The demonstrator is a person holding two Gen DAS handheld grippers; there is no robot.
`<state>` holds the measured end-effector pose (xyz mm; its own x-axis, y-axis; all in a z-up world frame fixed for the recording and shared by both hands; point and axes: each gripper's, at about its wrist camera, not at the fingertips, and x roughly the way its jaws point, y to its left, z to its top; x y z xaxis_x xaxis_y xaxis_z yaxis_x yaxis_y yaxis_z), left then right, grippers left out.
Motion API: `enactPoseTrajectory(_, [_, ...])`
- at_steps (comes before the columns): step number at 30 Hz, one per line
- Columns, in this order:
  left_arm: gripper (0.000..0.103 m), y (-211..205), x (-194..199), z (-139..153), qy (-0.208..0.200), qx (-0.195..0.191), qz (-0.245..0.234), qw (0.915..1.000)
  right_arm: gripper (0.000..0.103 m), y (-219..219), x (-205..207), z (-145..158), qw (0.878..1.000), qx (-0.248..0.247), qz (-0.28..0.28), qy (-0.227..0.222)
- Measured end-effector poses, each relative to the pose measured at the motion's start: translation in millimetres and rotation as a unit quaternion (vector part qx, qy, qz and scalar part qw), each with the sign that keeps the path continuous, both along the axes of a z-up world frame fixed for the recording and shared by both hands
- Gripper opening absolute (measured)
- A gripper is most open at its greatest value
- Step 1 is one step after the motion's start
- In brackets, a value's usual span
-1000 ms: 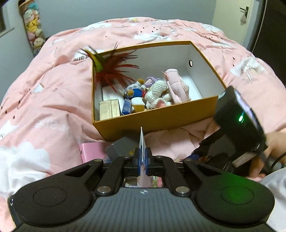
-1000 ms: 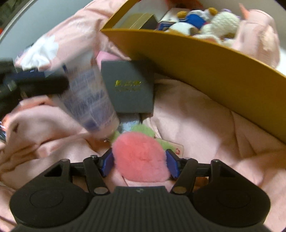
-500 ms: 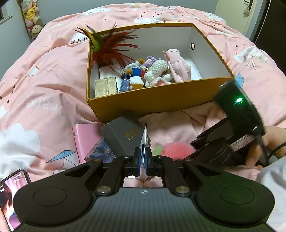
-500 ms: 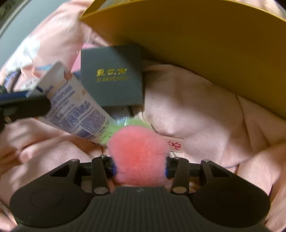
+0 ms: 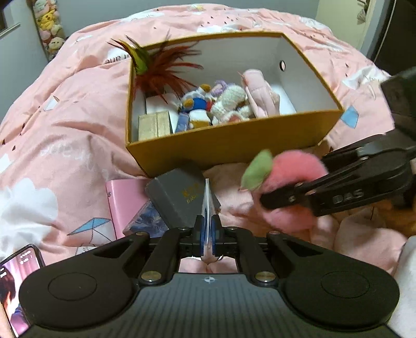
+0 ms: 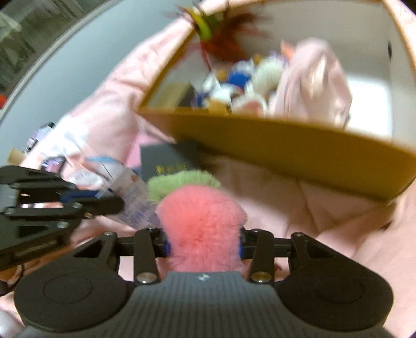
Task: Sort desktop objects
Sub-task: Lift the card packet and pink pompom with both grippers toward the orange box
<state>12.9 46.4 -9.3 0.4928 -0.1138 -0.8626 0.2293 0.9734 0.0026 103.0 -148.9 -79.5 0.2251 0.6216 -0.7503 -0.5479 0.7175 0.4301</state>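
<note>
A fluffy pink ball with green leaves point(image 6: 201, 223) was gripped by the right claw point(image 6: 202, 243) in front of the yellow cardboard box point(image 5: 234, 145). A flat white tube point(image 5: 207, 208) was pinched in the closed left claw point(image 5: 207, 234) above the pink bed cover point(image 5: 65, 135).

A pink quilt point(image 5: 78, 109) filled most of the frame; stuffed toys point(image 5: 49, 23) hung upper left (blurry), a lit phone point(image 5: 15, 280) lay lower left.

The open box point(image 5: 234, 148) is sitting mid-bed on the quilt point(image 5: 65, 145), toys point(image 5: 221, 104) piling inside toward its left wall. A small case point(image 5: 179, 197) is lying just before its near wall, a flat booklet point(image 5: 122, 200) beside that, leftward.
</note>
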Motion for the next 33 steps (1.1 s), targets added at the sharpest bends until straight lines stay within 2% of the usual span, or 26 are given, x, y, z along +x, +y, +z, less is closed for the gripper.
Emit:
enactPoseTrajectory(8, [0.005,2.6,-1.8,40.2,-0.049,-0.036,0.004,0.9982,0.044,-29.2,5.9,46.9,0.997,0.061,-0.029,-0.023])
enactPoseTrajectory(13, [0.004,1.8,2.6,70.7,-0.091,-0.067,0.008,0.9935,0.044,-46.8,5.2,72.4,0.994,0.089,-0.047,-0.045])
enactPoseTrajectory(21, [0.004,-16.4,24.6,108.8,-0.148,-0.108,-0.006,0.9830,0.044,-71.0,14.9,112.1,0.987,0.092,-0.084,-0.100])
enactPoseTrajectory(27, [0.004,-46.7,60.7,114.3,-0.162,-0.151,-0.023,0.9749,0.044,-83.0,34.9,121.1,0.983,0.083,-0.114,-0.117])
enactPoseTrajectory(33, [0.004,-73.9,92.8,98.6,-0.159,-0.177,-0.036,0.9705,0.044,-92.2,56.5,112.2,0.982,0.070,-0.133,-0.112])
